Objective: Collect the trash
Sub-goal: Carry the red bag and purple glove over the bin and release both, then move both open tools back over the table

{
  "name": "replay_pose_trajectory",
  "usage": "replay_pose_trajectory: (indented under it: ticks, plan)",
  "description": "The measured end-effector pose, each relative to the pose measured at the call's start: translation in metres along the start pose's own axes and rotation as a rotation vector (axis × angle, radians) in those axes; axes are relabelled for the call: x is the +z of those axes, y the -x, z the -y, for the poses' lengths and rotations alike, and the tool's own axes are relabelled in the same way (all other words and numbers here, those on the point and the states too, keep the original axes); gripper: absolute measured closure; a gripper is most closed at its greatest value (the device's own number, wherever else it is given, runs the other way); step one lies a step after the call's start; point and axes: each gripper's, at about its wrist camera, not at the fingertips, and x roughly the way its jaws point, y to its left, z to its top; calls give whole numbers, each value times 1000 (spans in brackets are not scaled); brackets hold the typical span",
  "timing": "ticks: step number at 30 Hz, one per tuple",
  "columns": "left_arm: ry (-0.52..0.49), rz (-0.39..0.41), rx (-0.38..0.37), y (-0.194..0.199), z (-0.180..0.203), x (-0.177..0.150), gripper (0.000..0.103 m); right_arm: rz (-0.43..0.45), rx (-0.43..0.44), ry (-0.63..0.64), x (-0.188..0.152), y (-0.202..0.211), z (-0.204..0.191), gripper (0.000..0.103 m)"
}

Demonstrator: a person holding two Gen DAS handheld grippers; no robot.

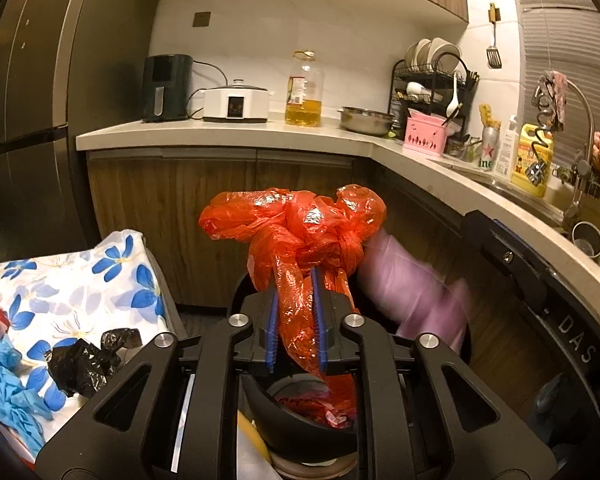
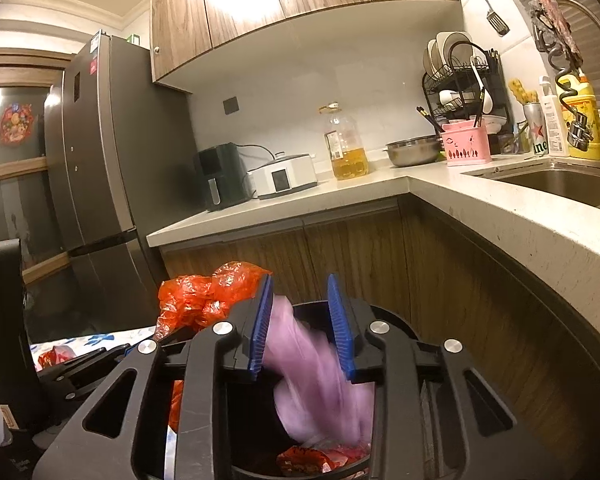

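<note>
Left gripper: jaws nearly closed; a twisted strip of the red plastic bag is pinched between the blue pads, the knotted bunch standing above the fingertips.
Right gripper: jaws parted; a blurred pink bag lies between the pads, touching the left one at most, clear of the right.
Black bin: located below both grippers, before the wooden cabinets; red wrappers are seen inside.
Floral cloth: to the left, bearing a black bag scrap and blue gloves.
</note>
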Motion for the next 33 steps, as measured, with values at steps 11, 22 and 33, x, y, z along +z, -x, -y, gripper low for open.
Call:
replay_pose_trajectory:
  ticks: [11, 22, 33]
  plan:
    - [48, -11, 37, 4, -12, -8, 46, 5, -36, -17, -4, 8, 5, 45]
    - [70, 40, 139, 46, -31, -12, 21, -10, -64, -19, -6, 26, -4, 25]
    - [86, 80, 225, 108, -52, -35, 14, -8, -77, 15, -15, 60, -30, 17]
